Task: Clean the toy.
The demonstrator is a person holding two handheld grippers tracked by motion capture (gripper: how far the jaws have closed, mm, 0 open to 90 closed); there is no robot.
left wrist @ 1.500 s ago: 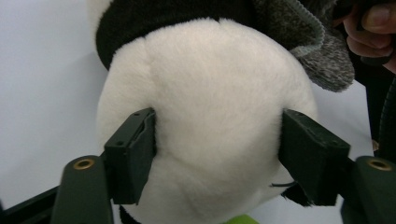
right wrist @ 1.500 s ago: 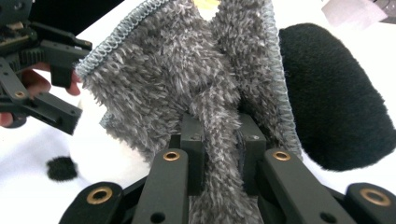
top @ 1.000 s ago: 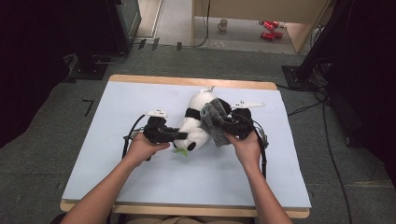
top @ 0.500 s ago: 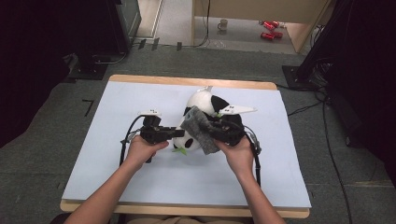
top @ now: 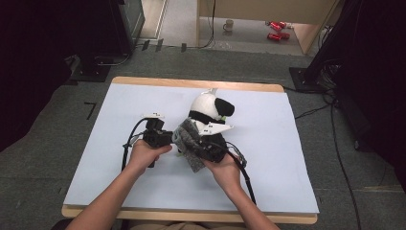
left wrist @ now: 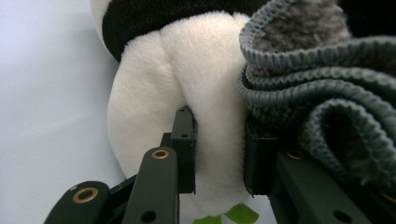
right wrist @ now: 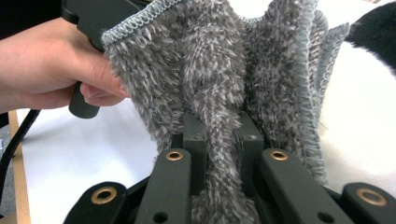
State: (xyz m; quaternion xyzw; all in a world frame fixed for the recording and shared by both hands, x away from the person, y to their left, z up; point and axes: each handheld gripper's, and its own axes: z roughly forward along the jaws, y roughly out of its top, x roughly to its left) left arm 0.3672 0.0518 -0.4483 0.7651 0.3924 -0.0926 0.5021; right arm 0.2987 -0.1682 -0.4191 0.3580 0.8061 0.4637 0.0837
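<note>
A black-and-white panda plush (top: pixel 209 106) lies mid-table on the white board (top: pixel 287 158). My left gripper (top: pixel 168 139) comes in from the left; in the left gripper view its jaws (left wrist: pixel 219 154) pinch a white, rounded part of the panda (left wrist: pixel 187 88). A grey fluffy cloth (top: pixel 190 143) is pressed against the panda's lower body. My right gripper (top: pixel 205 146) is shut on that cloth, and the cloth (right wrist: pixel 219 79) fans out above the clamped jaws (right wrist: pixel 223 135). The cloth's stitched folds (left wrist: pixel 322 74) bunch up right beside the left jaws.
A green leaf piece (left wrist: pixel 233 215) pokes out under the plush. The person's hand (right wrist: pixel 46 65) holding the left gripper sits close at the left of the right gripper view. Cables trail from both grippers toward the board's near edge. Dark equipment surrounds the table.
The right gripper has carried the grey cloth leftward and nearer, down along the panda's body to meet the left gripper. The left gripper has stayed roughly in place on the plush.
</note>
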